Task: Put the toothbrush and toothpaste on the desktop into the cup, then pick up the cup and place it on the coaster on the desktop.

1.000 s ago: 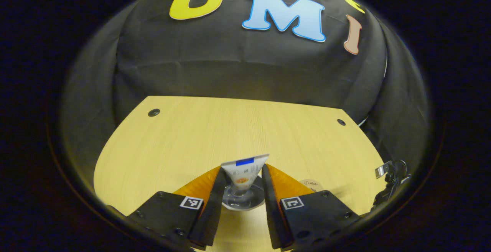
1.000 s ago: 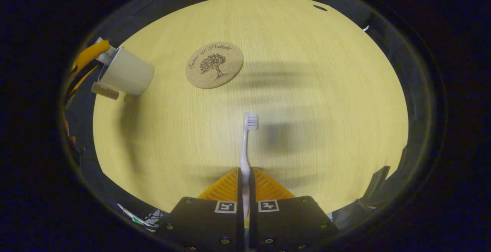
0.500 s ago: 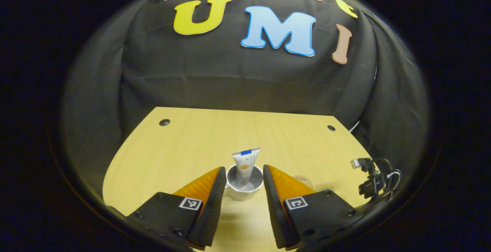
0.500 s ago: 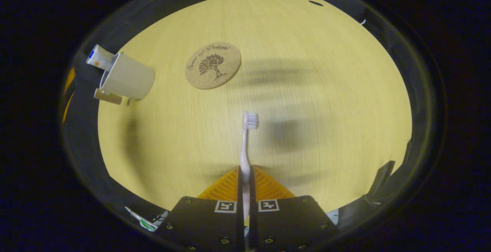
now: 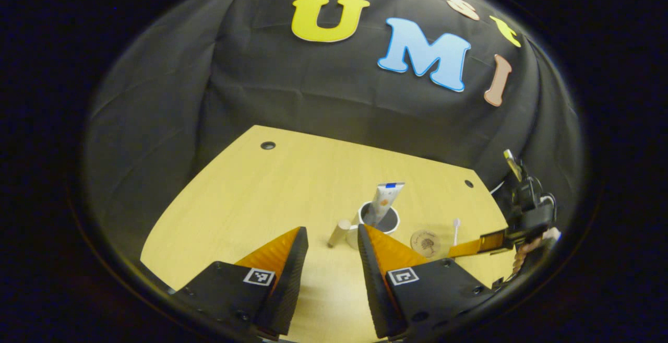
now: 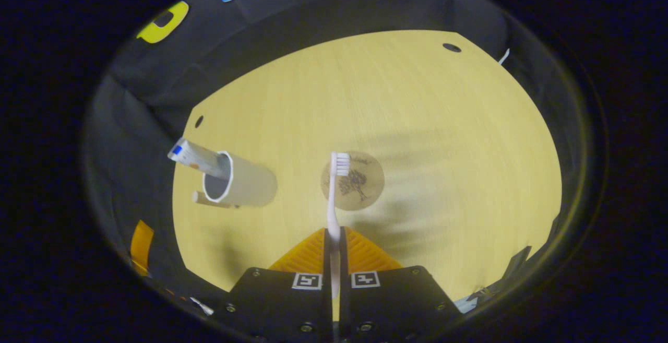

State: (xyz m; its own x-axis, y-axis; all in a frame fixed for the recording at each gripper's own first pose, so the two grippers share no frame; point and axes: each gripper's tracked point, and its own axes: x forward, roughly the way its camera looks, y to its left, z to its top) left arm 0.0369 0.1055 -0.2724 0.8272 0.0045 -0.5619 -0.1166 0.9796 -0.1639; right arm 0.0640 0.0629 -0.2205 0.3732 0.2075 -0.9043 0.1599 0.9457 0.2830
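Left gripper view faces the wall; right gripper view looks downward; both share the cup.

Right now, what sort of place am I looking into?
Probably a small recording booth staged as a washstand: a black cloth wall behind a bare wooden desktop, with a cup, toothpaste and cork coaster laid out.

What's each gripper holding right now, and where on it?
The right gripper pinches the toothbrush at its lower handle, bristles forward. The left gripper is open, holding nothing.
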